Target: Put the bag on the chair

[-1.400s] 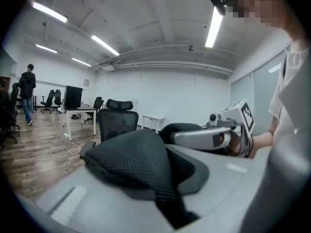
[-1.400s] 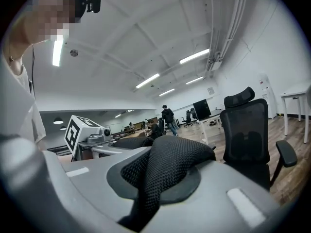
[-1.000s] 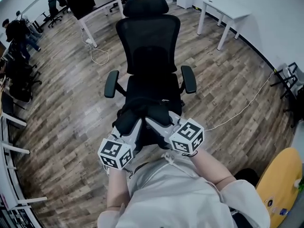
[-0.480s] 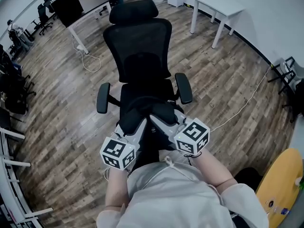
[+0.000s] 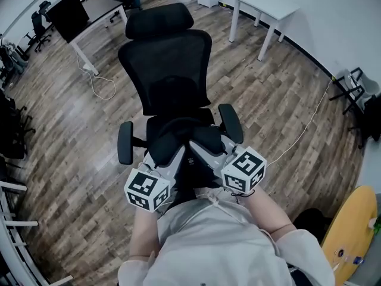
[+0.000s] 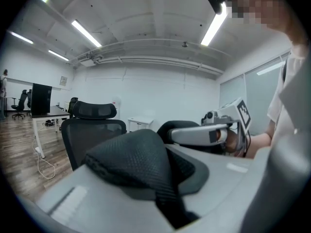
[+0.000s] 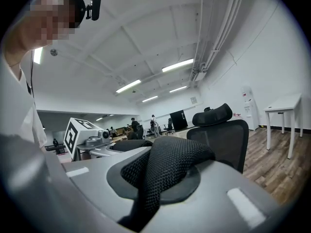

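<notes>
Closer now, the chair fills my view; left tongs and right tongs each pinch shut on the bag by a mesh strap, above the chair's seat front. I should lower both evenly.

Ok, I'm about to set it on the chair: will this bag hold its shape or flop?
Likely floppy: the mesh strap bunches softly where the left gripper and right gripper pinch it. Probably light for its size, since two strap pinches carry the bag. Once released on the chair it may slump.
</notes>
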A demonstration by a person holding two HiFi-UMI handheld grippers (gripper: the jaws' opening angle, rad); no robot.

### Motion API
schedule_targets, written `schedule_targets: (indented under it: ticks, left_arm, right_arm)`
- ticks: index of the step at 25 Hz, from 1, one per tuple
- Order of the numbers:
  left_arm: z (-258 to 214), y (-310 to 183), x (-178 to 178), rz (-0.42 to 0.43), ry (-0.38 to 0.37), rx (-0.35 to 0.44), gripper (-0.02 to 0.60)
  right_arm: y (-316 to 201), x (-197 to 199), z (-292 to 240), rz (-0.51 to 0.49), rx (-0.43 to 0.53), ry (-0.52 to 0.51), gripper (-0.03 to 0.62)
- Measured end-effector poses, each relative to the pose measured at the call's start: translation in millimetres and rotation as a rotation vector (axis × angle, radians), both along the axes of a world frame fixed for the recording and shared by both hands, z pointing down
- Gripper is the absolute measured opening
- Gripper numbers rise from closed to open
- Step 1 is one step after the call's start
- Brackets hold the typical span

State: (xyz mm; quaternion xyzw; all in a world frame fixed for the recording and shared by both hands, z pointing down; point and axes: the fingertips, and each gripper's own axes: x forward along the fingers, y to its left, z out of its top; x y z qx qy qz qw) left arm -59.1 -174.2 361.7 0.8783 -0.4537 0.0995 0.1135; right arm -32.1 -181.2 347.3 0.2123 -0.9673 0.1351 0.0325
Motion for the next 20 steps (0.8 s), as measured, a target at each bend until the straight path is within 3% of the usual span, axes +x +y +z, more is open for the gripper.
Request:
schedule_targets:
  ticks: [11, 20]
  left_arm:
    - [-8, -116, -64, 0.043, 0.000, 0.008, 0.048]
    - [10, -199, -105, 0.075, 0.023, -0.035, 0.048]
  right_arm:
    - [-113, -62, -4, 0.037, -0.013, 0.004, 0.034]
    - [-198, -103, 15, 0.061, -0.057, 0.040, 0.034]
